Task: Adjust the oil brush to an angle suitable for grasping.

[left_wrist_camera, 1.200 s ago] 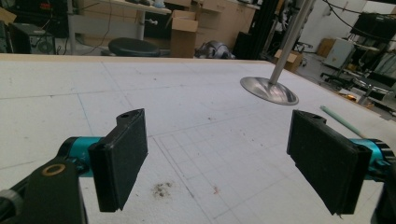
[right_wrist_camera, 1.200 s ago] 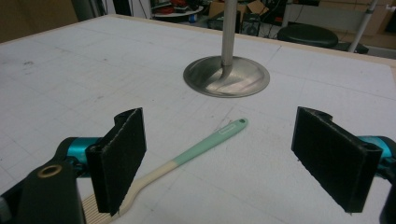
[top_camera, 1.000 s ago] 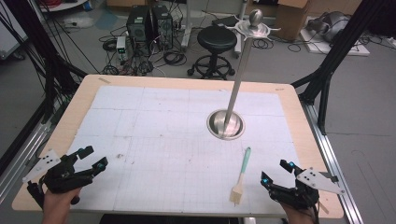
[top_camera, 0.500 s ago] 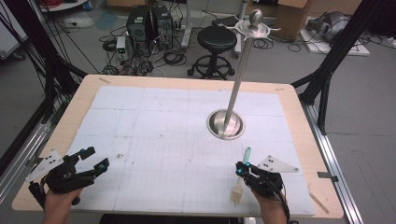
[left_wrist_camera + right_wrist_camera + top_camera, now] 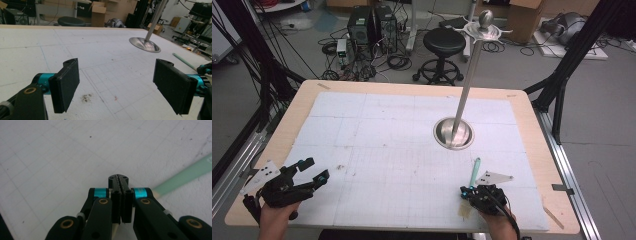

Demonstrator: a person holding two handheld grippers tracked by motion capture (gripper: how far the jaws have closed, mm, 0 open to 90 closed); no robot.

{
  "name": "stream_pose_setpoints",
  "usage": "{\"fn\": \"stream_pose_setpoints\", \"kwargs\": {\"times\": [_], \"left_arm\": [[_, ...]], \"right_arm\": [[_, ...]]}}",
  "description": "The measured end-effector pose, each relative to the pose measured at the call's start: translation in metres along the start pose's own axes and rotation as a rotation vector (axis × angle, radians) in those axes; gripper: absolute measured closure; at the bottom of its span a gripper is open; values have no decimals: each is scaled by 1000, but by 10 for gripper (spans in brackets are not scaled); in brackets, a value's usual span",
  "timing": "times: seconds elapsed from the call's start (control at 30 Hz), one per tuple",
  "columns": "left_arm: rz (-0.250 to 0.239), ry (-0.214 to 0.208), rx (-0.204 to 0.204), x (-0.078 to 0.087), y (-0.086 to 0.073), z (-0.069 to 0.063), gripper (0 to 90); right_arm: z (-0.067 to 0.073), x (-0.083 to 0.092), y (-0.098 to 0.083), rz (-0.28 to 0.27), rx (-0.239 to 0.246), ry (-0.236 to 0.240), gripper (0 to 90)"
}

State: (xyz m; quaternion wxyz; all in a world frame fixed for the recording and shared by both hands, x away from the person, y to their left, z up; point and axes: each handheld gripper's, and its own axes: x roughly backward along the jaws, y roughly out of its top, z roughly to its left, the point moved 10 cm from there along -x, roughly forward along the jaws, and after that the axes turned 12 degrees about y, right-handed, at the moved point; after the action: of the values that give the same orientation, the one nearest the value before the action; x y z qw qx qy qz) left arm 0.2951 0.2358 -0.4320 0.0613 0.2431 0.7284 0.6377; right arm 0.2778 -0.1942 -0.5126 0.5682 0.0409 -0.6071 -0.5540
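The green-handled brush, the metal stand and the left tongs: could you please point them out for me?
green-handled brush (image 5: 475, 167): high view, on its green handle.
metal stand (image 5: 454, 135): high view, on its round base.
left tongs (image 5: 116, 80): left gripper view, midway between the open jaws.

My right gripper (image 5: 468, 192) moved from the tabletop's right corner onto the brush (image 5: 471, 181); fingers just closed.

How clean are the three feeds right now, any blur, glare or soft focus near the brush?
High view: even light, slightly soft; the brush is small beside the right gripper. Left gripper view: sharp jaws, bright sheen on the metal stand base, background soft. Right gripper view: the shut jaws are crisp, while the brush handle behind them is blurred.
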Motion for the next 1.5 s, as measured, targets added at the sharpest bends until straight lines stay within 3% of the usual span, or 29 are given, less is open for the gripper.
{"fn": "stream_pose_setpoints", "kwargs": {"times": [0.27,0.4,0.57,0.6,0.67,0.73,0.8,0.97,1.13,1.17,1.43,1.5], "left_arm": [[3,4,3,0,0,1,217],[6,3,4,0,-1,1,218],[7,3,5,0,-1,1,219],[7,2,7,0,-1,0,219],[9,2,2,-1,-1,0,219],[12,-2,-1,-1,-2,-1,219],[11,-1,0,-1,-2,-1,219],[15,1,1,-1,-3,0,220],[9,3,5,-1,-2,1,220],[10,1,5,-1,-2,1,220],[16,-2,1,-2,-3,0,220],[16,-1,-2,-2,-3,0,220]], "right_arm": [[1,11,-9,40,12,-21,895],[-8,21,-14,51,22,-30,895],[-19,31,-17,27,-15,-52,895],[-25,39,-13,-39,-49,-61,895],[-39,48,-9,-87,-90,-118,895],[-60,55,-11,-85,-130,-201,895],[-77,57,-11,-91,-166,-249,895],[-99,48,2,-100,-182,-303,895],[-102,30,11,-76,-184,-291,895],[-99,24,15,-78,-189,-262,895],[-90,7,27,-49,-127,-208,894],[-82,-4,34,-42,-95,-167,894]]}}
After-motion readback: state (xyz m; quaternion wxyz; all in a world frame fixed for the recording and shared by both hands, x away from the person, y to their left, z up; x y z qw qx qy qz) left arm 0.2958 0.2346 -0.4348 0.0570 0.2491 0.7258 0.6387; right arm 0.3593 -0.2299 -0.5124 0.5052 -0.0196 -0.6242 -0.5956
